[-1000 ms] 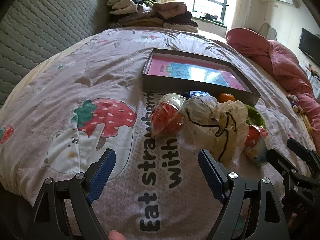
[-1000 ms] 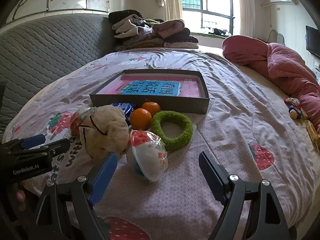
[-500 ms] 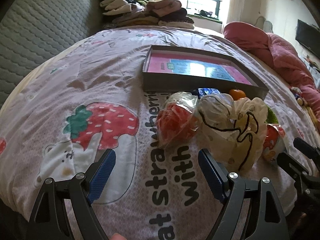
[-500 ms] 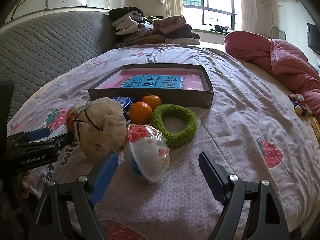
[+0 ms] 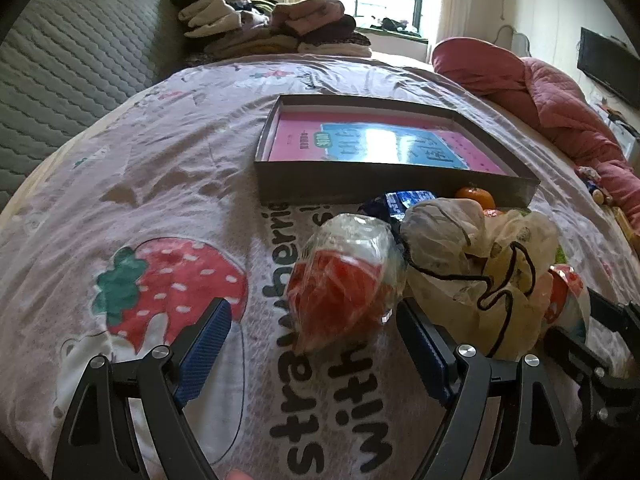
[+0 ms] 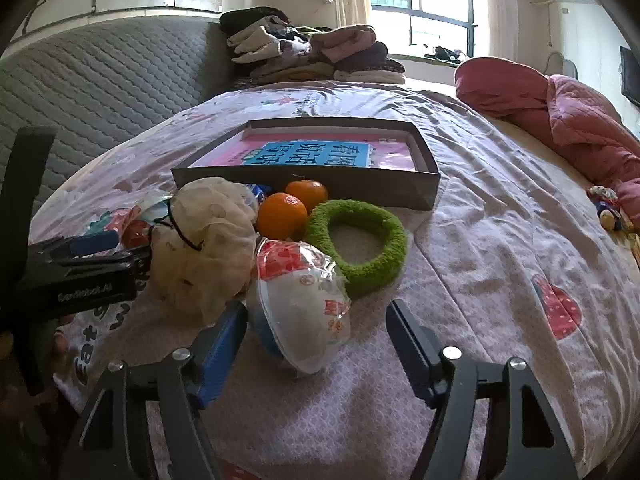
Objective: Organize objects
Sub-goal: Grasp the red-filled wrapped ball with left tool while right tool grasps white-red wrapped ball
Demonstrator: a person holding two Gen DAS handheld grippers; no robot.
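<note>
A grey box (image 5: 384, 184) with a pink and blue book (image 5: 380, 148) in it lies on the bed. In front of it sit a clear bag of red snacks (image 5: 344, 280), a cream mesh pouch (image 5: 480, 260), two oranges (image 6: 282, 216), a green fuzzy ring (image 6: 360, 240), a blue packet (image 5: 404, 200) and a red-and-white packet (image 6: 304, 304). My left gripper (image 5: 312, 344) is open, its jaws on either side of the red snack bag. My right gripper (image 6: 316, 336) is open, its jaws on either side of the red-and-white packet.
The strawberry-print bedsheet (image 5: 160, 200) covers the bed. A grey quilted headboard (image 5: 72, 72) stands at left. Folded clothes (image 5: 272, 24) are stacked at the far end. A pink duvet (image 6: 560, 120) lies at right, with small toys (image 6: 608, 208) beside it.
Both grippers have moved forward toward the pile. The red snack bag now sits between the left jaws and the red-and-white packet between the right jaws. Both stay open.
</note>
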